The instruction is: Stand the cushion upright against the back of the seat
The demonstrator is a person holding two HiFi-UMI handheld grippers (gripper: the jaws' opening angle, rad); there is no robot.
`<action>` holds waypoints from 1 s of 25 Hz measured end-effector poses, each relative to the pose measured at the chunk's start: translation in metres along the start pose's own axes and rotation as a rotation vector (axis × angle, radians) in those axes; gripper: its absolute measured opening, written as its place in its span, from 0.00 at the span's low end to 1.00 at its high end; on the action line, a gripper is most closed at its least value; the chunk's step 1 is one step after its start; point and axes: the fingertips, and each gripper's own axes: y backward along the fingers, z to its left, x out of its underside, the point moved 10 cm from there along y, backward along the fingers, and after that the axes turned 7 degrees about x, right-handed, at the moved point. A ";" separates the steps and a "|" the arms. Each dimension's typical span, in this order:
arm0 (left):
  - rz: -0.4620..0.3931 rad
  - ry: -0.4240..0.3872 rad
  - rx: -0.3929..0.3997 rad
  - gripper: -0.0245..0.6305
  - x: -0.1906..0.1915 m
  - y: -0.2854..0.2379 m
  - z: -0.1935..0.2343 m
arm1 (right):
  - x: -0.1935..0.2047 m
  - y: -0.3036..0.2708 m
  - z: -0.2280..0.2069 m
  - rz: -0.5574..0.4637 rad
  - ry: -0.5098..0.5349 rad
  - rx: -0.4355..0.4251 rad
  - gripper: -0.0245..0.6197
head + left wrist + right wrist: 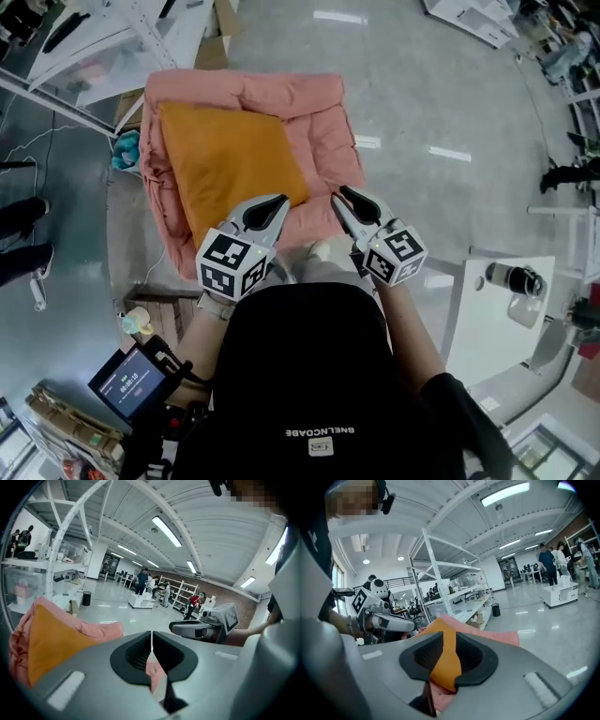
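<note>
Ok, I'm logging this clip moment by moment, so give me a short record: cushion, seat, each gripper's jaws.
cushion: orange cushion, looks propped at a slant on the seat
seat: pink padded seat, cushion covers its left and middle
left gripper: jaws together, nothing between them, beside the cushion's near corner
right gripper: jaws slightly apart, cushion only seen through the gap; tips clear of it in the head view
</note>
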 end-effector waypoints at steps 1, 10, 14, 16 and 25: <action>-0.003 -0.011 0.015 0.08 -0.005 -0.007 -0.004 | -0.004 0.008 -0.005 -0.014 -0.002 0.006 0.17; -0.022 -0.094 0.191 0.06 -0.050 -0.059 -0.047 | -0.035 0.091 -0.042 -0.152 -0.025 0.145 0.05; -0.022 -0.117 0.253 0.06 -0.063 -0.067 -0.069 | -0.041 0.125 -0.040 -0.200 -0.054 0.212 0.05; -0.019 -0.136 0.275 0.06 -0.068 -0.073 -0.073 | -0.041 0.134 -0.041 -0.218 -0.060 0.243 0.05; -0.024 -0.154 0.345 0.06 -0.084 -0.091 -0.089 | -0.047 0.160 -0.043 -0.268 -0.077 0.337 0.05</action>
